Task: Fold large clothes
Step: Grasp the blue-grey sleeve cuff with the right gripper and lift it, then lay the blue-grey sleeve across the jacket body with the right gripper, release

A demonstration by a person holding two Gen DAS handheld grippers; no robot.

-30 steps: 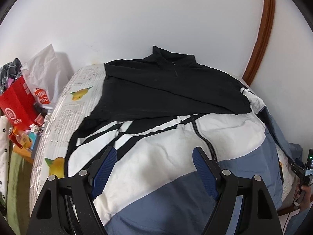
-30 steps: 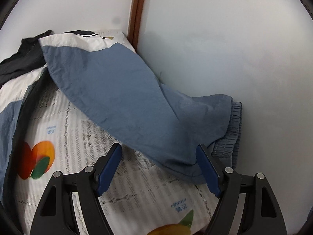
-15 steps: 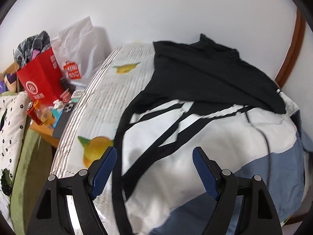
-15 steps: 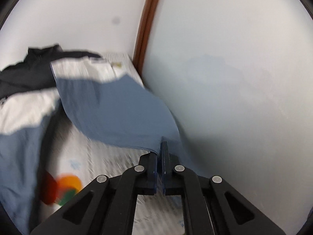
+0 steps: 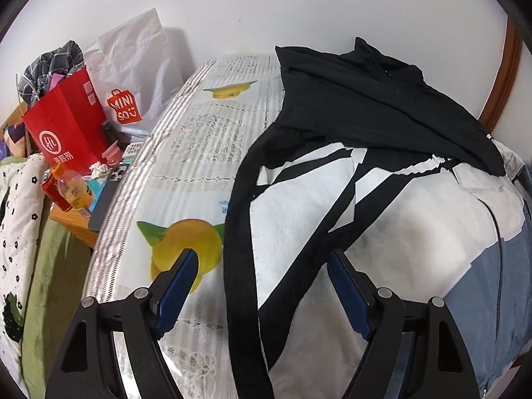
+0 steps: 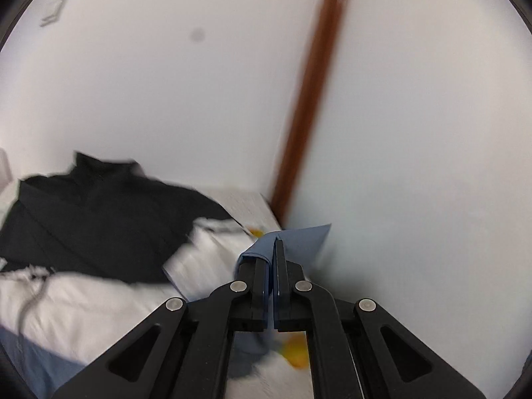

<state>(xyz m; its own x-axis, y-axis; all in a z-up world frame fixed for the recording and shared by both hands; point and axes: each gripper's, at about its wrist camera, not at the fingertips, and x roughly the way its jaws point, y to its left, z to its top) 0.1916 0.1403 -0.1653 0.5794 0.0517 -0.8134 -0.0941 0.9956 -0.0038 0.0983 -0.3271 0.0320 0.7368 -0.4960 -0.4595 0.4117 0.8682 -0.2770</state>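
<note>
My right gripper (image 6: 273, 266), spread a second ago, now pinches the white-and-blue zip jacket's blue fabric sleeve (image 6: 296, 241) and lifts it off the bed's right edge to fold, while my left gripper (image 5: 262, 286) hangs spread over the black strap (image 5: 237, 232).

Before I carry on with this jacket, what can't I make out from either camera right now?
- Jacket hem, left wrist view: cut off by the bottom edge.
- Blue sleeve below the right gripper, right wrist view: hidden by the gripper.
- Black top, right wrist view: blurred.
</note>
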